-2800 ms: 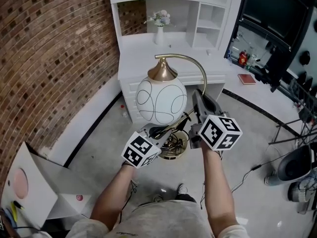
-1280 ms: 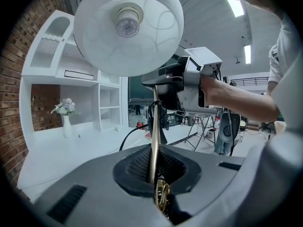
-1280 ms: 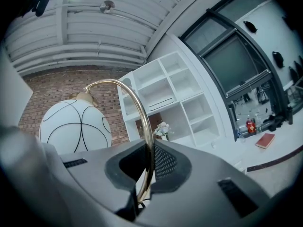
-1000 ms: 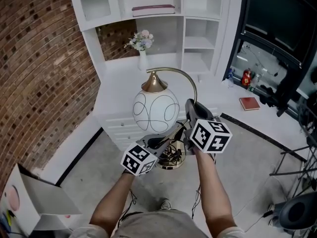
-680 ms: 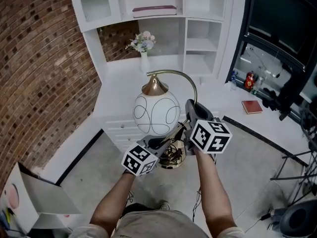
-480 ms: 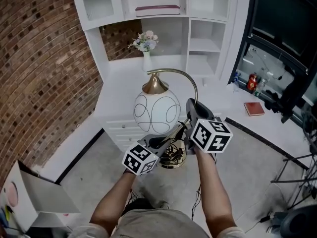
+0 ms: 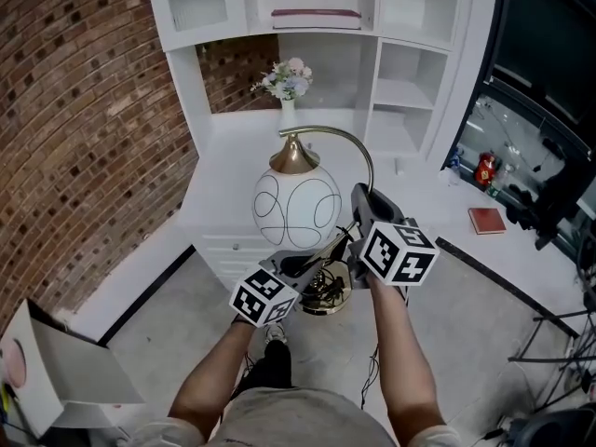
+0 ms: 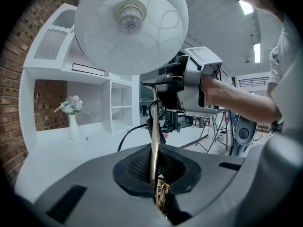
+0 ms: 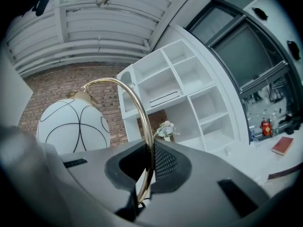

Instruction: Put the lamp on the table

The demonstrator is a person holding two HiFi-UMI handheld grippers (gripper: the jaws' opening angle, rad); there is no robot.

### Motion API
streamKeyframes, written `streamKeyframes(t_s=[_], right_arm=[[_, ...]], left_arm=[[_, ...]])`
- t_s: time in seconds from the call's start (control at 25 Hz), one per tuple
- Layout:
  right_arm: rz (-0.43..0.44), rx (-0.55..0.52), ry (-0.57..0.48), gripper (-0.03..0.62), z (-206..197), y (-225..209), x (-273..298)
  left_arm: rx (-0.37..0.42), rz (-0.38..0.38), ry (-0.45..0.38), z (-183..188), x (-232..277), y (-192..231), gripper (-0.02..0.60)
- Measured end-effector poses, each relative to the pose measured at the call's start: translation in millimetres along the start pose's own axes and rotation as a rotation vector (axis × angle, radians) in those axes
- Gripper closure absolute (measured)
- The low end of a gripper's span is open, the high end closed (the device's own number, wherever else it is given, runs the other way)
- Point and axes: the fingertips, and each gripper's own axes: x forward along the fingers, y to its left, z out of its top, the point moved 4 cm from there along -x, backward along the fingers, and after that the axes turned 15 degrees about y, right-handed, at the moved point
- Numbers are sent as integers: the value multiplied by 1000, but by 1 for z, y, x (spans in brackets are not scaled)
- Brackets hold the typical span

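The lamp has a white globe shade (image 7: 297, 208) with black lines, a curved gold arm (image 7: 363, 152) and a gold base (image 7: 325, 298). It hangs in the air in front of the white table (image 7: 228, 161). My left gripper (image 7: 304, 266) is shut on the gold stem (image 8: 154, 122) low down, under the shade (image 8: 131, 27). My right gripper (image 7: 359, 242) is shut on the gold arm (image 9: 143, 126) a little higher, with the globe (image 9: 73, 126) at its left. A black cord (image 8: 128, 134) trails from the stem.
A vase of flowers (image 7: 288, 89) stands at the back of the table under white shelves (image 7: 400, 54) that hold a red book (image 7: 317, 13). A brick wall (image 7: 84, 110) is on the left, a cardboard box (image 7: 56, 375) at the lower left, and a small red book (image 7: 487, 220) on the ledge at right.
Both grippers keep their hold on the lamp. The table and shelves have shifted slightly in the head view as the person steps closer.
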Motion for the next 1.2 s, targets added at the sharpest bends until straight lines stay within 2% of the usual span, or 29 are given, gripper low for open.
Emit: streamKeyframes(t_s=[0.36,0.84,1.2], right_arm=[[-9,-2,2,591,19,-3,83],[-60,4,14,591,62,-15,204],[-91,6,35,591,80,-24,280]], left_arm=[[13,-5,3,8,13,85,571],[30,-50,15,38,38,215,570],[32,-80,24,47,58,293,569]])
